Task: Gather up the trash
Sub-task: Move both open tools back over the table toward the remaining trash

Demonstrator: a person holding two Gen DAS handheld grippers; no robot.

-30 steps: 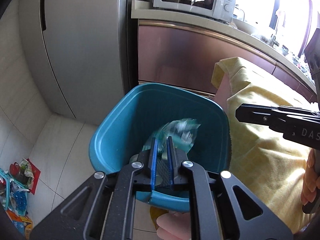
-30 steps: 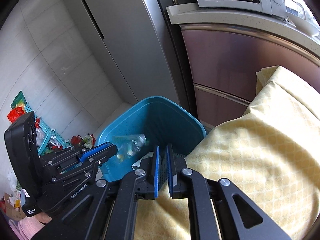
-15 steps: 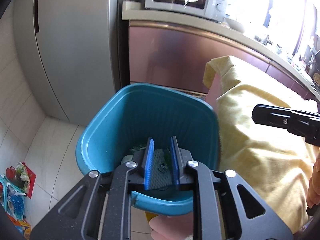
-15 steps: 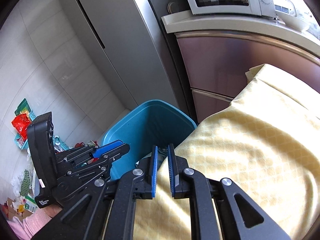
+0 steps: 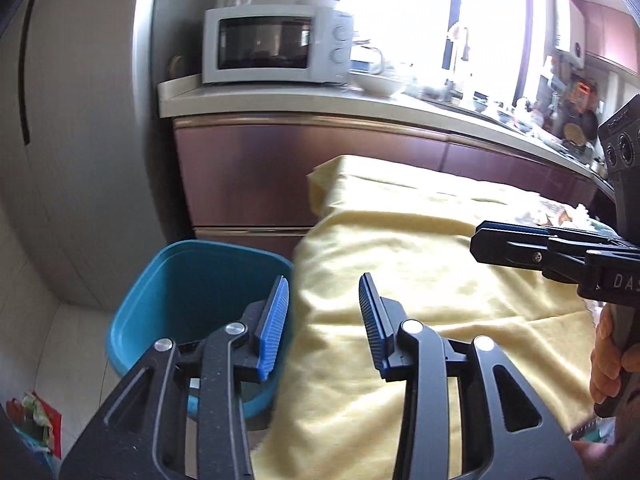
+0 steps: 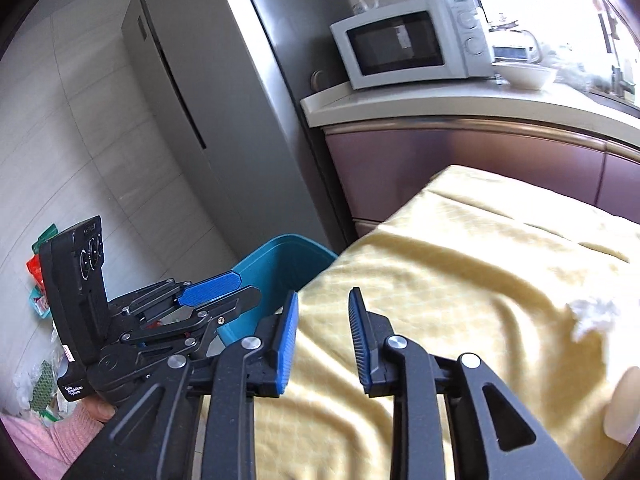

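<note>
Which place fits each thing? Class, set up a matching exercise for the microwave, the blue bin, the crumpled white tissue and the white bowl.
Things:
1. microwave
2. blue bin
3. crumpled white tissue
4. white bowl

Places:
A. on the yellow cloth
B. on the floor beside the table
C. at the counter's end near the fridge
D. on the counter, right of the microwave

Pairs: 1-C, 2-B, 3-A, 4-D
</note>
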